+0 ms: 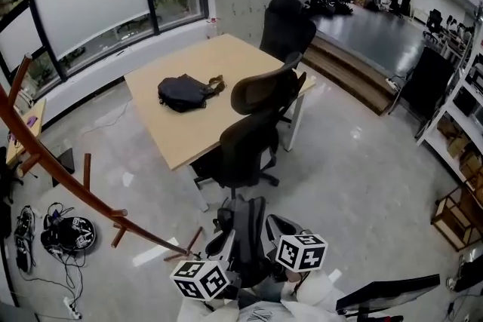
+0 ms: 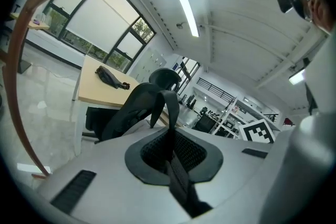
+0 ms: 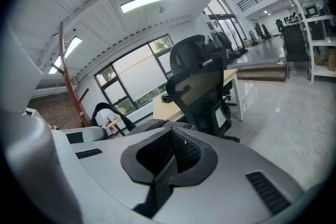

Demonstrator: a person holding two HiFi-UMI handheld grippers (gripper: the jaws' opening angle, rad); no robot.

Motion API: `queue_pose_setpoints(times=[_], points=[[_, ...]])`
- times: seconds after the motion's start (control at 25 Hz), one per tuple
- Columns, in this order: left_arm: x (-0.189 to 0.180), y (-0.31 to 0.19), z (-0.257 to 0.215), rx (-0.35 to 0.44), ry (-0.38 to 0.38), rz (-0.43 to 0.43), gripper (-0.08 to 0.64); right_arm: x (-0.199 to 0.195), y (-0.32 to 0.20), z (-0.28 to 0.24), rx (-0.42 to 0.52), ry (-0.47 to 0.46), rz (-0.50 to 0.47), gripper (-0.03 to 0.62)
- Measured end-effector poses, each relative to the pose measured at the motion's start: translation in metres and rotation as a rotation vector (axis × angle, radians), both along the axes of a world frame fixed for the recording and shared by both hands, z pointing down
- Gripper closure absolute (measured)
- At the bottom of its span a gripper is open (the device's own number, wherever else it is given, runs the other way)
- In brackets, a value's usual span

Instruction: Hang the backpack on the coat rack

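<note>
Both grippers are held low and close to the person, and the task is at its first step: nothing is taken yet. The left gripper [image 2: 169, 128] has its jaws closed together, with nothing between them. The right gripper [image 3: 170, 144] is the same, jaws together and empty. They are side by side and both point forward into the room.

Directly ahead of the jaws stands a black office chair [image 1: 245, 151], pushed toward the table edge. Beyond this chair, ahead and a little to the left of the jaws, is the light wooden tabletop [image 1: 219, 56]. The backpack [image 1: 183, 93] lies on it, flat on its side, near the middle and well apart from both grippers. It is dark, with a brownish part at its right end that may be a handle or a strap; I cannot tell which.

The coat rack [image 1: 53, 162] is a brown wooden pole with short pegs. It rises just to the left of the left jaws, much nearer than the backpack.

In my judgement the next move is to go around the chair, open one pair of jaws and close them on the top loop or a strap, because this part must later go over a peg.

The backpack is the only container that matters here. It looks closed and rather flat, and what it holds cannot be seen.
</note>
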State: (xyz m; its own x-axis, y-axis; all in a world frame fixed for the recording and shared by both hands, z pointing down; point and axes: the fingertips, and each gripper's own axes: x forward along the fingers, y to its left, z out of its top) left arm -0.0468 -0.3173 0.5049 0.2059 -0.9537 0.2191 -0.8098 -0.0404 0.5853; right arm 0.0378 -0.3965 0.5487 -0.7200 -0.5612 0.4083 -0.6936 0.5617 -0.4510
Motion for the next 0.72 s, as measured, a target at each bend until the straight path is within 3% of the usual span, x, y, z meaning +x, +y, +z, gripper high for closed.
queue_pose_setpoints(times=[0.36,0.72], points=[[-0.007,0.017,-0.007,-0.009,0.023,-0.15,0.545,-0.033,0.002,-0.018,0.039,0.016,-0.191,0.58],[-0.031,0.049,-0.017,-0.013,-0.025,-0.265,0.545,-0.068,0.022,-0.018,0.016,-0.001,-0.365,0.58]])
